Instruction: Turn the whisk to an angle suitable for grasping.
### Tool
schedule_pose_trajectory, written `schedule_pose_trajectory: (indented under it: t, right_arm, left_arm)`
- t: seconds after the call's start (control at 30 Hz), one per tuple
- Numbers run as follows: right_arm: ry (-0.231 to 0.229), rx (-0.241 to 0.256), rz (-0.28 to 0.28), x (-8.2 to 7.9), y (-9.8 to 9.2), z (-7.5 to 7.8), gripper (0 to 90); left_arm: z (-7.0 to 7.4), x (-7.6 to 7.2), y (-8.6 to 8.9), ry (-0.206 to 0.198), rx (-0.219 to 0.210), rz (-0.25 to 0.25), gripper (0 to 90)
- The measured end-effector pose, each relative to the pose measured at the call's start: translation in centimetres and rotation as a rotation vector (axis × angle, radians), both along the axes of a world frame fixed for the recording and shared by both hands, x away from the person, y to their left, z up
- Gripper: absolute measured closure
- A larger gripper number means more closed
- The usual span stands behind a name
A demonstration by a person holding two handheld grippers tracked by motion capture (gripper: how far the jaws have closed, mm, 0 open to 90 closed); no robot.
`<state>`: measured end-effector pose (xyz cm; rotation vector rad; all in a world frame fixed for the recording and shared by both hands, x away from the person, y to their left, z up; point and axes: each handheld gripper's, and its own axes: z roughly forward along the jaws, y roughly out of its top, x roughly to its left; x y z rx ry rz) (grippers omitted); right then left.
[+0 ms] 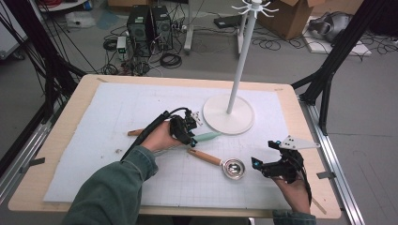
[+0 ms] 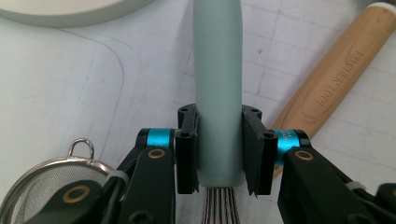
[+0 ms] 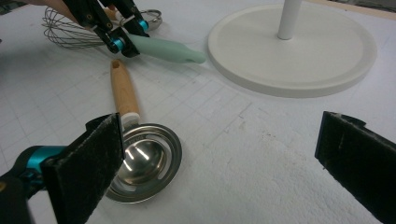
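A whisk with a mint-green handle (image 1: 208,137) lies on the white mat, its handle end toward the stand. My left gripper (image 1: 189,135) is shut on that handle. In the left gripper view the jaws of the left gripper (image 2: 219,144) clamp the mint handle (image 2: 217,60) just above the wires (image 2: 222,205). A steel ladle (image 1: 233,168) with a wooden handle (image 1: 204,157) rests just right of it. My right gripper (image 1: 265,153) hovers open beside the ladle's bowl. The right gripper view has the right gripper (image 3: 224,163) spread wide, with the ladle bowl (image 3: 140,163) by the left pad (image 3: 88,168).
A white hook stand rises from a round base (image 1: 228,115) behind the utensils; its base (image 3: 294,46) lies right of the whisk. A mesh sieve (image 2: 42,182) lies under my left hand, and its wooden handle (image 1: 135,132) pokes out to the left. The mat (image 1: 117,108) covers the wooden table.
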<state>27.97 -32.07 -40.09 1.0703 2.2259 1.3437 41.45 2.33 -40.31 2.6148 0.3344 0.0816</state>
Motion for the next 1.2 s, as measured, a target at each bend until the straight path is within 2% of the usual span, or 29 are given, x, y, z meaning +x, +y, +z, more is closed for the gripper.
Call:
schedule_pose_trajectory:
  t: [0.3, 0.33, 0.37, 0.47, 0.93, 1.2]
  right_arm:
    - [-0.005, 0.000, 0.001, 0.1, 0.1, 0.1, 0.5]
    - [-0.005, -0.001, 0.001, 0.1, 0.1, 0.1, 0.5]
    - [-0.008, 0.000, -0.001, 0.1, 0.1, 0.1, 0.5]
    - [-0.009, 0.003, 0.001, 0.1, 0.1, 0.2, 0.5]
    - [-0.026, 0.006, 0.050, 0.7, 1.6, 1.0, 0.5]
    - [-0.033, 0.005, 0.086, 1.1, 2.6, 2.4, 0.5]
  left_arm:
    - [2.4, -0.9, 1.4, -0.015, -0.086, -0.005, 69.3]
    - [3.0, -1.1, 1.8, -0.018, -0.109, -0.005, 69.3]
    - [3.0, -1.1, 1.8, -0.018, -0.109, -0.005, 69.3]
    - [3.8, -1.4, 2.3, -0.025, -0.143, -0.003, 69.4]
    - [7.2, -3.2, 4.6, -0.073, -0.254, -0.005, 69.3]
    - [8.1, -3.6, 5.9, -0.090, -0.287, -0.004, 69.3]
